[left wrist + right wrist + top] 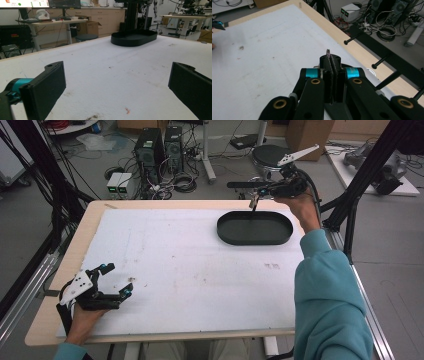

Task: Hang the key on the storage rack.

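A black oval tray (280, 237) lies at the far right of the white mat (190, 270); it also appears ahead in the left gripper view (133, 38). My right gripper (256, 194) hovers over the tray's far rim, shut on a thin small object (253, 205) that hangs down toward the tray. In the right gripper view the jaws (333, 61) are pressed together with the thin object's tip (328, 52) poking out. My left gripper (118, 279) rests low on the mat at the near left, open, with nothing between its pads (47, 87).
Small brown stains (93, 117) mark the mat near the left gripper. Beyond the far table edge (165, 204) stand computer towers (159, 147), tangled cables and a round stool (267, 155). Black frame struts (352, 205) rise at the right.
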`<state>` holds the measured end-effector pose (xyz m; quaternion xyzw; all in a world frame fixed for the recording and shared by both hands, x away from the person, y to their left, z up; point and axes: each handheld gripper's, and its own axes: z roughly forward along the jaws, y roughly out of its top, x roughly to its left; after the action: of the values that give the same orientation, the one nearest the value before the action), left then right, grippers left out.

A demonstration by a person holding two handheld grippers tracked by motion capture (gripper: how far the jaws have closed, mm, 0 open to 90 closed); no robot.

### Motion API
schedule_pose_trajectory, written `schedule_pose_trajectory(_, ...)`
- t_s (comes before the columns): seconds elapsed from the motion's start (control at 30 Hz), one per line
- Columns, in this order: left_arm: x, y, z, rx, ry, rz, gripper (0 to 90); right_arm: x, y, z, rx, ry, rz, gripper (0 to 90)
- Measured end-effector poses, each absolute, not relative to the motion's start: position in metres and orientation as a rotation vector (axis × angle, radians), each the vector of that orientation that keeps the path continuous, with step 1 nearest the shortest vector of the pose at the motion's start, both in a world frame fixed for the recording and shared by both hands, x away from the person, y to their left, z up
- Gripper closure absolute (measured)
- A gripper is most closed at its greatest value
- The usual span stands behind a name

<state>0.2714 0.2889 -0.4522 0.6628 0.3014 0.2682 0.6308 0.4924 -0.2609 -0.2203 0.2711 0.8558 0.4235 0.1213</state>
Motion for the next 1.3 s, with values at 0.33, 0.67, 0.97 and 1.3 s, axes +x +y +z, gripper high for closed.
schedule_pose_trajectory(0.33, 0.267, 0.292, -0.457, 1.475, 0.678, 0.636, 1.7, 0.513, -0.259, -0.229, 0.868, 2.501, 1.15, 89.8)
schedule_pose_trajectory(0.67, 0.267, 0.291, -0.457, 1.483, 0.691, 0.642, 1.7, 0.527, -0.259, -0.242, 0.95, 2.492, 1.087, 89.8)
schedule_pose_trajectory(0.97, 0.268, 0.291, -0.457, 1.487, 0.693, 0.639, 1.7, 0.538, -0.254, -0.253, 0.988, 2.475, 1.046, 89.7)
schedule_pose_trajectory(1.3, 0.268, 0.291, -0.457, 1.489, 0.687, 0.641, 1.7, 0.544, -0.255, -0.26, 1.011, 2.457, 1.023, 89.7)
